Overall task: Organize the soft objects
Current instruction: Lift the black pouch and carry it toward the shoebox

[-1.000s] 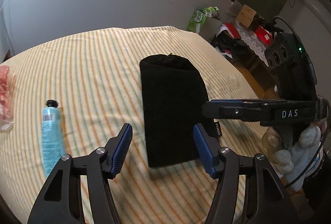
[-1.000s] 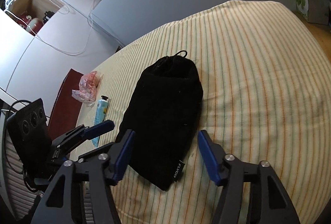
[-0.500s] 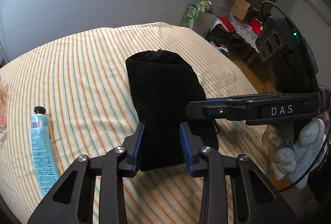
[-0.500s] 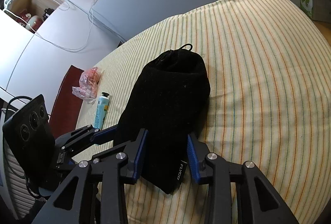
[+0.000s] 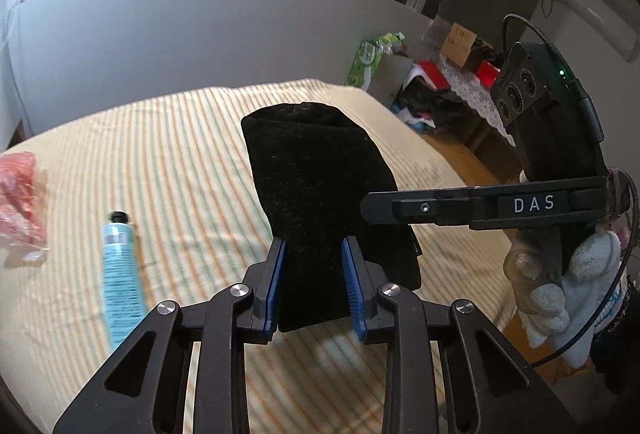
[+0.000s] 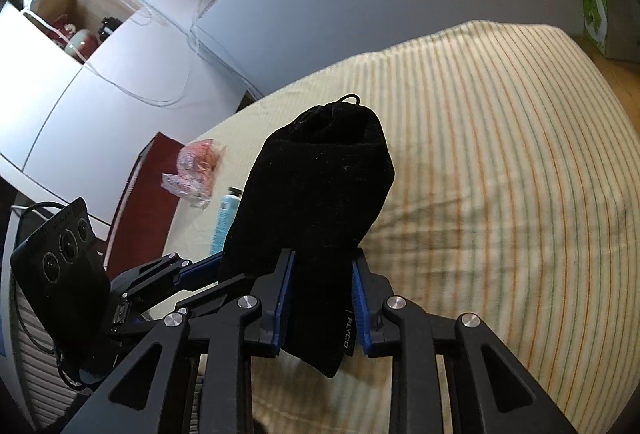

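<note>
A black velvet drawstring pouch [image 5: 316, 185] is held up off the striped bedspread [image 5: 180, 161]. My left gripper [image 5: 314, 282] is shut on its near bottom edge. My right gripper [image 6: 322, 298] is shut on the same end, by the label corner; the pouch [image 6: 320, 185] rises from its jaws with the drawstring mouth at the far end. The right gripper also shows from the side in the left wrist view [image 5: 480, 205]. The left gripper also shows in the right wrist view [image 6: 192, 270].
A light blue tube [image 5: 118, 274] with a black cap lies on the bed at the left, also in the right wrist view [image 6: 224, 222]. A pink plastic packet [image 5: 16, 201] lies beyond it. A grey headboard [image 5: 200, 41] stands behind. The bed's right edge drops to the floor with clutter [image 5: 440, 101].
Both grippers closed from open onto the pouch's near end, then lifted it off the bedspread so it now hangs raised and tilted.
</note>
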